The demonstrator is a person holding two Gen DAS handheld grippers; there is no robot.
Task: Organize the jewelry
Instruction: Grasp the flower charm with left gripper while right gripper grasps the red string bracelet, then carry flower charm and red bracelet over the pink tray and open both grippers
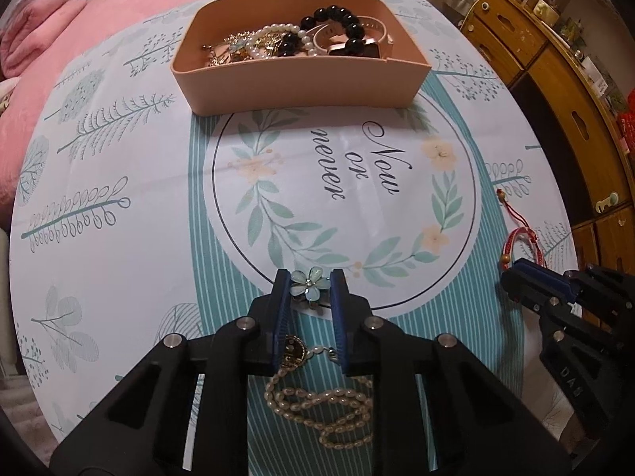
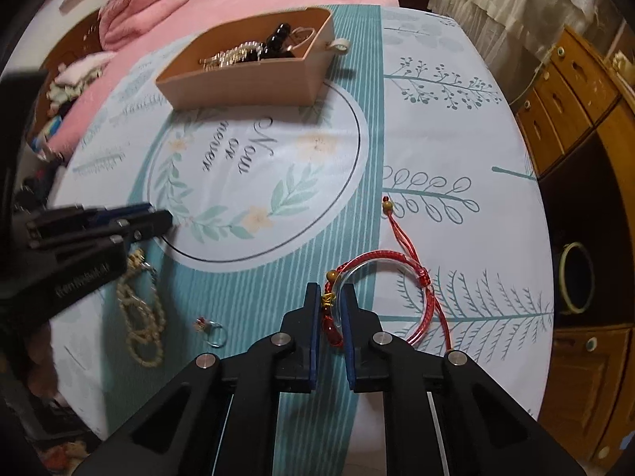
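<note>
Left wrist view: we see the flower brooch (image 1: 310, 286) clamped between the fingers of our left tool (image 1: 307, 291), low over the bench (image 1: 119, 166), with the pearl necklace (image 1: 317, 400) lying beneath. Our right tool (image 2: 331, 305) grips the red cord bracelet (image 2: 381, 273) at its gold knot, its loop trailing on the cloth. A small ring (image 2: 214, 331) lies beside the necklace. Far across stands the pink box (image 1: 301, 67), holding beads and chains

Left claw (image 2: 158, 218) motion-blurred in right view. White pearl bead necklace (image 1: 317, 404) partly hidden behind claw frame. Tangled gold chains (image 1: 234, 49) in pink rectangular plastic box (image 1: 301, 79) indistinguishable.
</note>
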